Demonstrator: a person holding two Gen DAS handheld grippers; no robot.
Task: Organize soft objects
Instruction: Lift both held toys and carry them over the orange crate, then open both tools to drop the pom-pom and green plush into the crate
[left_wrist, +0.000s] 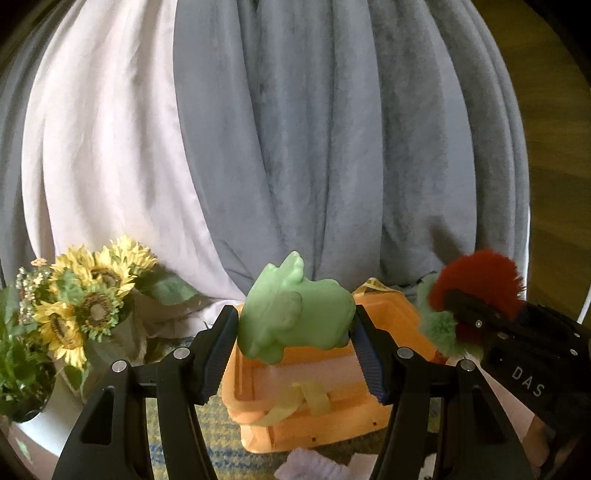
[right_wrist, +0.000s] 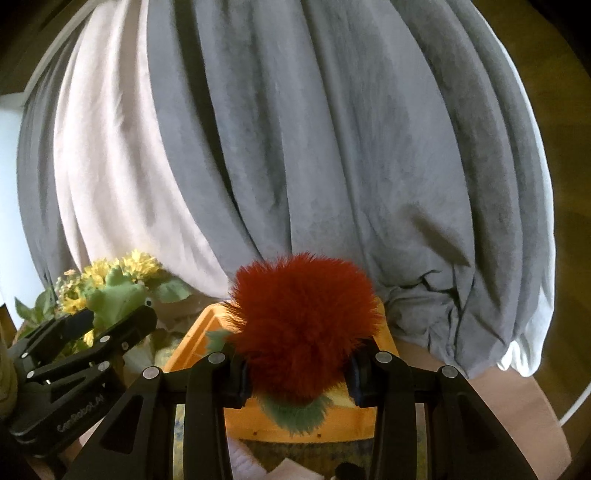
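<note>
My left gripper (left_wrist: 295, 325) is shut on a pale green soft animal toy (left_wrist: 291, 321), held above an orange plastic box (left_wrist: 332, 398). To its right, my right gripper (left_wrist: 465, 306) pinches a fluffy red and green pom-pom toy (left_wrist: 476, 277). In the right wrist view my right gripper (right_wrist: 297, 373) is shut on that fluffy toy (right_wrist: 303, 317), whose red fur hides most of the orange box (right_wrist: 192, 339) below. The left gripper (right_wrist: 114, 315) with the green toy (right_wrist: 114, 295) shows at the left of that view.
A bunch of artificial sunflowers (left_wrist: 81, 306) in a vase stands left of the box. Grey curtains (left_wrist: 332, 147) and a white curtain (left_wrist: 103, 166) hang close behind. Yellow ribbon (left_wrist: 306, 402) lies in the box, which sits on a blue-yellow mat (left_wrist: 207, 443). Pale cloth (left_wrist: 314, 469) lies in front.
</note>
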